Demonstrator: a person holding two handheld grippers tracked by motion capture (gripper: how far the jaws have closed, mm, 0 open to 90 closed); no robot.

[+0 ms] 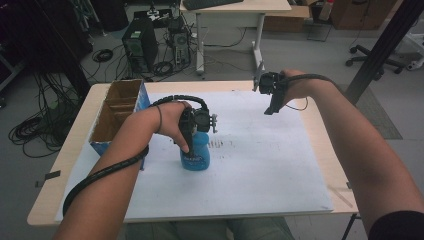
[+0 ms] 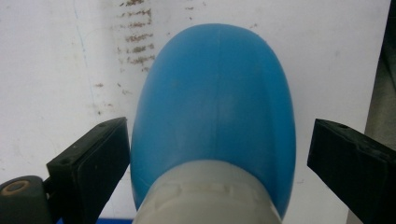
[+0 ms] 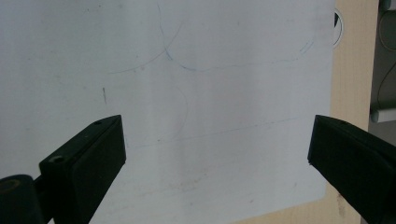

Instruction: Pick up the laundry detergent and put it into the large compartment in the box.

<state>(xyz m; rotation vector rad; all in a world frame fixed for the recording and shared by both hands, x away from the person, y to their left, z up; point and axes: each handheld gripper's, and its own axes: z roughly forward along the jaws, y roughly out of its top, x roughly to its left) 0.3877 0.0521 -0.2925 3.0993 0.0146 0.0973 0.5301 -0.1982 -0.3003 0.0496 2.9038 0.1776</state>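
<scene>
**Blue bottle sits between spread tongs at mid-counter**

Blue bottle point(image 1: 195, 152) with a grey neck stands upright on the white sheet point(image 1: 260, 165) of the counter point(image 1: 320, 120), the left tongs point(image 1: 192, 147) lowered around it, jaws spread on either side and not yet pressing. The right tongs point(image 1: 267, 97) hang apart and empty over the far right. Smooth, rounded plastic looks light but slippery; the ribbed neck or the narrower flanks seem the surest hold. An open cardboard box point(image 1: 117, 112) stands close to the left; ample room lies right and forward.
</scene>
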